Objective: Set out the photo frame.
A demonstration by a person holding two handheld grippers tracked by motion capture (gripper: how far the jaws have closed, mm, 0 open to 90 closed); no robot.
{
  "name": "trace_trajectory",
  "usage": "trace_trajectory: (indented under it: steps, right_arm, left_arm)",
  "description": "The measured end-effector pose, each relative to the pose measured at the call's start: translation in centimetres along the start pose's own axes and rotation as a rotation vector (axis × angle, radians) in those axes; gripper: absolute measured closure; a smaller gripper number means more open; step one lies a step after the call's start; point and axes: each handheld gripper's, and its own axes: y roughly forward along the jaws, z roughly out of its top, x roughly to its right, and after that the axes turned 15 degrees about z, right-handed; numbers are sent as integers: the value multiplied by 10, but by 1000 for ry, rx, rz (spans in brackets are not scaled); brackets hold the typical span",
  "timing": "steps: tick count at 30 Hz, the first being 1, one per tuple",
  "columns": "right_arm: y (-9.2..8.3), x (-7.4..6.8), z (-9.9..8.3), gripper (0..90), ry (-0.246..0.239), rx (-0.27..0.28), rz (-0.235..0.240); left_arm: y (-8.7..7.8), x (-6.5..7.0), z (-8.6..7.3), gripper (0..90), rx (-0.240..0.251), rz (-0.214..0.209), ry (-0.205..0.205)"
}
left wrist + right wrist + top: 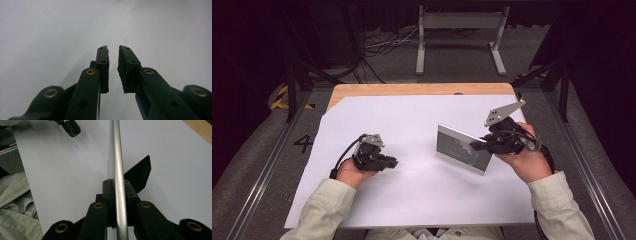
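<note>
A silver-edged picture frame (462, 149) with a dark face stands on edge over the white sheet (412, 125), right of centre. My right gripper (477, 146) is shut on its right end. In the right gripper view the frame's metal rim (117, 150) runs straight up between the two pads, and its black back stand (140, 173) sticks out to the right. My left gripper (391, 162) hovers low at the left of the sheet, pointing right. Its jaws (113, 53) stand a narrow gap apart with nothing between them. The left gripper's tip (71, 127) also shows far off.
The white sheet covers most of a wooden table (412, 89), whose bare far edge shows. A grey metal stand (459, 22) and cables lie on the floor beyond. Pale sleeves (327, 205) come in from the bottom.
</note>
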Motion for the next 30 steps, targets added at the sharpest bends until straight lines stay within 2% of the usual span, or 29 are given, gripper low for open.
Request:
trace_trajectory:
  steps: [3,11,16,30]
  right_arm:
    - [5,2,7,841,-53,-11,20]
    - [16,7,21,840,-106,-42,55]
    - [21,12,28,841,-143,-50,99]
    - [39,21,37,841,-183,-78,175]
  left_arm:
    - [-3,-1,-3,787,8,8,-8]
    - [-10,-7,-9,774,36,34,-28]
    - [-9,-7,-9,771,36,32,-29]
    - [-7,-8,-10,771,27,27,-35]
